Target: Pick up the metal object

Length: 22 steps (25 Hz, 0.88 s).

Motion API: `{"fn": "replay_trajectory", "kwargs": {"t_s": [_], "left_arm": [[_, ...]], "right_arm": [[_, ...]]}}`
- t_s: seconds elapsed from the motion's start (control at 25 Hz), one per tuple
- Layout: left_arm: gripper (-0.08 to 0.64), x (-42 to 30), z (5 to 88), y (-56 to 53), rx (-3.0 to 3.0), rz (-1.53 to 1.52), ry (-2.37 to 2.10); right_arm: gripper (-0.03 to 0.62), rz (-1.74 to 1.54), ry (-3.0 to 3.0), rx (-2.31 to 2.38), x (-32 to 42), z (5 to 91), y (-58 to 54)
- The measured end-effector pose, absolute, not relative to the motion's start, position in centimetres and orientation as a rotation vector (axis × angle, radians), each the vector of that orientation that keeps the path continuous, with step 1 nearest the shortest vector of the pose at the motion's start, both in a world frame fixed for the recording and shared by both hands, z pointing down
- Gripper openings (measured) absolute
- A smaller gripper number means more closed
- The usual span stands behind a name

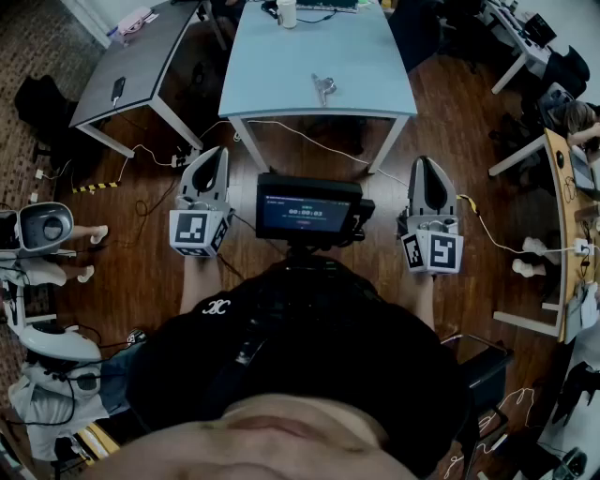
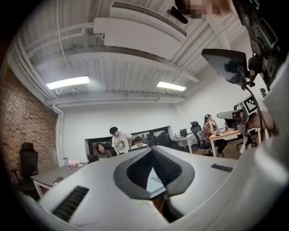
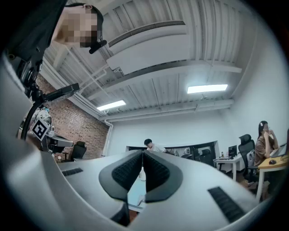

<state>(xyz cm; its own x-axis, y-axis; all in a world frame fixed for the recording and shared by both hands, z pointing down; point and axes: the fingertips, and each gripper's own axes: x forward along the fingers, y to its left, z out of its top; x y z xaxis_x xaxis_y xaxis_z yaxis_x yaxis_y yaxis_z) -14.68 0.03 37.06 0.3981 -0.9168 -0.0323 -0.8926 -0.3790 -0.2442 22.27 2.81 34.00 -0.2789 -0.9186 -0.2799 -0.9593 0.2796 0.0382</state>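
The task has not begun in any way that shows. Across a stretch of wooden floor (image 1: 141,253) stands a light blue table (image 1: 281,66), with a grey table (image 1: 141,66) to its left, and the person holding the rig stands well back from both, with a small screen (image 1: 307,211) mounted at chest height. The left gripper (image 1: 216,157) and the right gripper (image 1: 428,169) are held out on either side of that screen, over the floor and short of the table edge. In each gripper view the two dark pads meet at their tips with nothing caught between them, so both are closed and empty. The metal object (image 1: 323,87) lies alone near the middle of the blue table, well apart from both grippers and from a white cup (image 1: 286,12) at the far end. Left to do, by my judgement, is everything: closing the distance, spreading one pair of jaws, gripping the object and lifting it.
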Motion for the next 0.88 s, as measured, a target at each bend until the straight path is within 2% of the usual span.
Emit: {"fn": "replay_trajectory", "kwargs": {"t_s": [0.88], "left_arm": [[0.009, -24.6, 38.2, -1.5, -2.441, -0.097, 1.552]], "right_arm": [[0.015, 0.321, 2.316, -1.829, 13.2, 34.6, 2.6]]}}
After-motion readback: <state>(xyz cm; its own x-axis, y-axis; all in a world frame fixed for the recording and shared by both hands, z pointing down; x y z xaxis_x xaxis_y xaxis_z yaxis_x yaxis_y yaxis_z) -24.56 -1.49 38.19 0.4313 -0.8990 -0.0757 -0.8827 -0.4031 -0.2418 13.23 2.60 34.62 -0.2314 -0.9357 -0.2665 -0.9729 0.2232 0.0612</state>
